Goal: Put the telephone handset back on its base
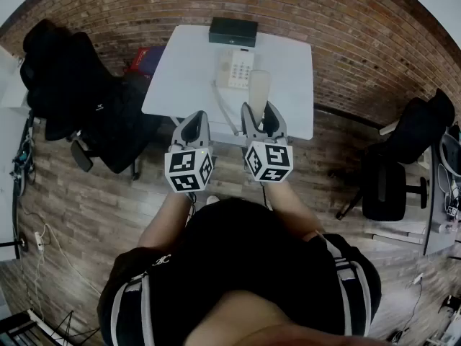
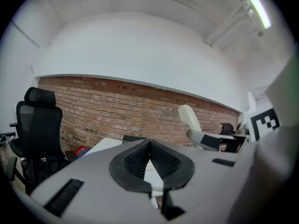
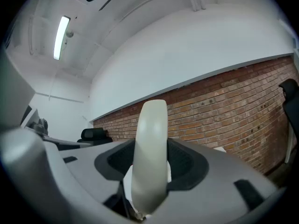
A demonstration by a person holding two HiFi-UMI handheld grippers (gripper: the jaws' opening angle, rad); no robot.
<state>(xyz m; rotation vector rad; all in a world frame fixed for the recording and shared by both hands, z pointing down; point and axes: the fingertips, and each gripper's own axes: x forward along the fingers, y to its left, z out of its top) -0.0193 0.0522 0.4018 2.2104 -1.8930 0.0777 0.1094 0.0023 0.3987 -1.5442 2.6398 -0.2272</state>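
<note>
A cream telephone handset (image 1: 258, 91) is held upright above the white table's (image 1: 184, 74) near edge, with my right gripper (image 1: 260, 112) shut on it. In the right gripper view the handset (image 3: 150, 153) fills the gap between the jaws and points up. The cream base (image 1: 238, 68) with its keypad lies on the table just beyond and left of the handset. A cord (image 1: 225, 111) trails from the base toward the near edge. My left gripper (image 1: 194, 121) hangs beside the right one, shut and holding nothing. In its own view the left gripper (image 2: 150, 149) has its pads meeting.
A black box (image 1: 233, 31) sits at the table's far edge against the brick wall. A black office chair draped with dark cloth (image 1: 75, 85) stands to the left, with a red item (image 1: 147, 58) behind it. Another chair (image 1: 403, 161) stands at the right by a desk.
</note>
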